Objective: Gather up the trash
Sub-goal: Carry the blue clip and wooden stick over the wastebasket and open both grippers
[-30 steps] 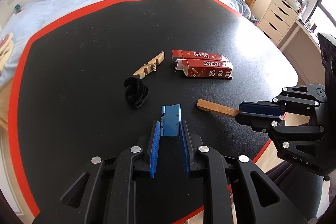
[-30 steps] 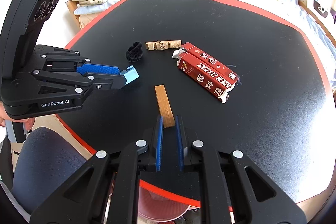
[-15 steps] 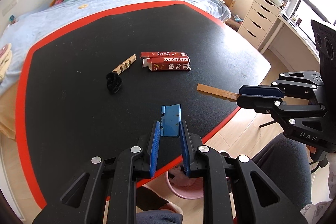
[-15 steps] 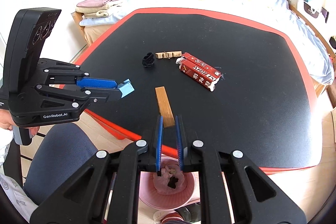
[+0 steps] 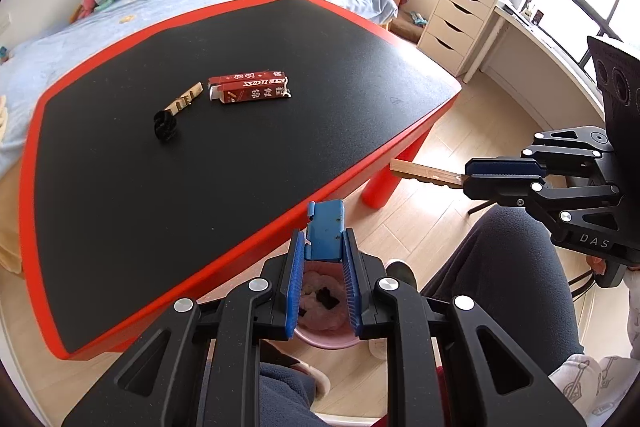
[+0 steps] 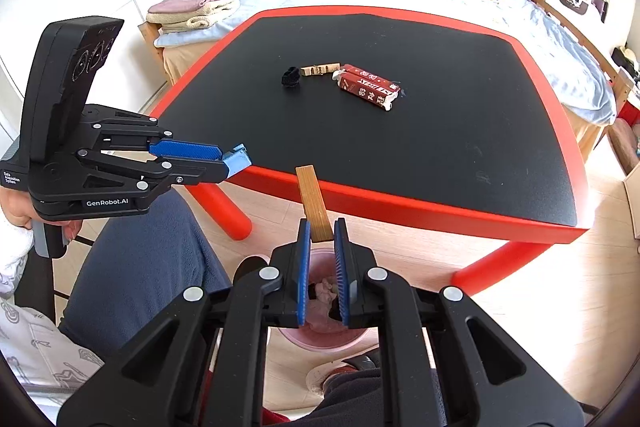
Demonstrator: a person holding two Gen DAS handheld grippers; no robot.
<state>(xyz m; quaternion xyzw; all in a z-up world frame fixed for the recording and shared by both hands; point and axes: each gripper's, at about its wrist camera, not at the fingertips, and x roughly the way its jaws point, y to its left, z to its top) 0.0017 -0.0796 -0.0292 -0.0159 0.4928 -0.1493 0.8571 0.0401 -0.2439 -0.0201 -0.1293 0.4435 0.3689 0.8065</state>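
While both grippers hang off table edge above floor, right wrist view reads left to right: left gripper (image 6: 236, 159) at mid left, jaws pinched on blue scrap (image 6: 239, 158); black clump (image 6: 290, 77), wooden clip (image 6: 320, 69), red carton (image 6: 370, 87) lying on black table (image 6: 500, 115) in upper centre; right gripper (image 6: 320, 259) at lower centre, jaws narrow, clamping wooden strip (image 6: 314, 201). Pink bin (image 6: 320, 341) sits on floor directly below, holding crumpled trash. Left wrist view: blue scrap at centre above bin, wooden strip at right.
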